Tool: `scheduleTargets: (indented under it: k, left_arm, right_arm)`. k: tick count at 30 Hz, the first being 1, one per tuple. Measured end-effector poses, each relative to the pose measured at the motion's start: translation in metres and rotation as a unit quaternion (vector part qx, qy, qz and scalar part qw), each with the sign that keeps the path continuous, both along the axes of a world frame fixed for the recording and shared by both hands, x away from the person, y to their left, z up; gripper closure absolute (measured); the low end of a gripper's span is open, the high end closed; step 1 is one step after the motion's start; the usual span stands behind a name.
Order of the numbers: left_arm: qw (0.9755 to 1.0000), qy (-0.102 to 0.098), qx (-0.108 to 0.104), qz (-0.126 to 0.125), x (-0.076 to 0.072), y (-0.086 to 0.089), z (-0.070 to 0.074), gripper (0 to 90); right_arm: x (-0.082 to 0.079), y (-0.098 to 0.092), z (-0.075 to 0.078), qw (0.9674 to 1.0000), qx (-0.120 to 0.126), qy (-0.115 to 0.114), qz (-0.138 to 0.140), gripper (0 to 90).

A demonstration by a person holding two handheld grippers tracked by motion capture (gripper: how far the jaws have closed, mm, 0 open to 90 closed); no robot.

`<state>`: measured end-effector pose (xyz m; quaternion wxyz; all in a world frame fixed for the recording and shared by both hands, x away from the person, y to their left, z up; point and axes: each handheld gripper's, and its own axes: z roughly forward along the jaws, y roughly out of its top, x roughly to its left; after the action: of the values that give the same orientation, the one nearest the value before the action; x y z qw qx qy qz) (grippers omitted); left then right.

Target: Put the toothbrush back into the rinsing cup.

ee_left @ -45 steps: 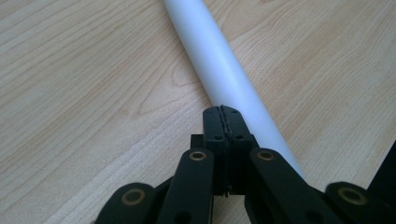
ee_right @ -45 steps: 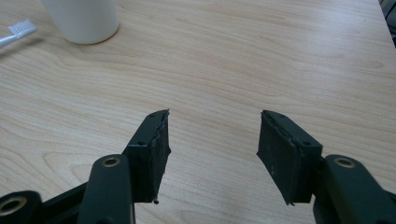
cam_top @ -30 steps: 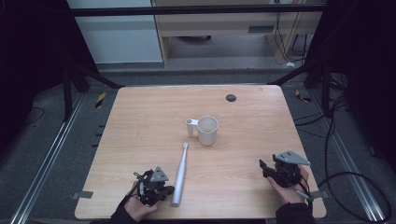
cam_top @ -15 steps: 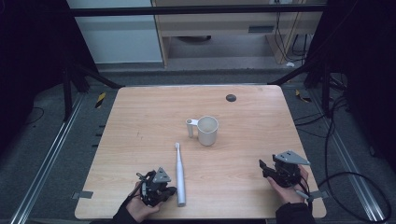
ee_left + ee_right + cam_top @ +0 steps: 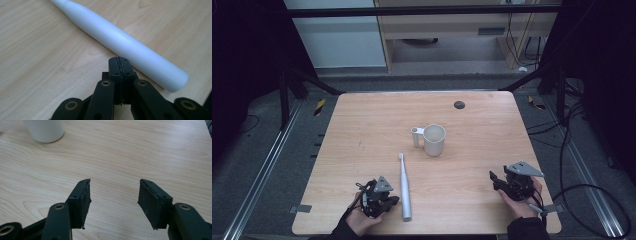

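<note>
— Near the front edge of the pale wooden table (image 5: 362, 125), left gripper (image 5: 388, 202): jaws pressed together, nothing between them, tips just beside the long white plastic electric toothbrush (image 5: 403, 186).

— And the toothbrush?

— Flat on the wood, head pointing toward the white handled mug (image 5: 432, 140), thick end nearest the person.

— Right gripper (image 5: 498, 181)?

— Resting at the front right, jaws parted, bare wood between the pads (image 5: 150, 202), well apart from mug and toothbrush.

table (image 5: 362, 130): wooden | cup (image 5: 434, 140): white, upright, centre | dark disc (image 5: 459, 104): far edge
</note>
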<state>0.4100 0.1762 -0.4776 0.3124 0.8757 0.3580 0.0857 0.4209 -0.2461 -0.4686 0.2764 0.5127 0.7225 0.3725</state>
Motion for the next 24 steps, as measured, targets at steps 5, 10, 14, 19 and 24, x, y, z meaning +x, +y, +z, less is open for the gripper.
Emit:
scheduleTargets:
  k: [5, 10, 14, 19, 24]
  left_arm:
    - [0.9993, -0.017, 0.004, 0.033, 0.023, -0.002, 0.003, 89.7]
    - [0.9985, -0.024, 0.008, 0.049, 0.038, -0.006, 0.002, 89.7]
    - [0.998, -0.028, 0.011, 0.055, 0.047, -0.01, 0.0, 89.7]
    - [0.998, -0.03, 0.013, 0.055, 0.057, -0.016, -0.001, 89.7]
    - [0.998, -0.03, 0.015, 0.053, 0.061, -0.02, -0.002, 89.8]
  right_arm:
    - [0.0, 0.001, 0.0, 1.0, 0.0, 0.001, 0.001, 43.3]
    - [0.001, 0.001, 0.0, 1.0, 0.0, 0.002, 0.001, 43.4]
    - [0.001, 0.001, -0.001, 1.0, 0.0, 0.002, 0.001, 43.4]
    - [0.001, 0.001, -0.001, 1.0, 0.0, 0.002, 0.001, 43.4]
    - [0.001, 0.001, -0.001, 1.0, -0.001, 0.001, 0.002, 43.4]
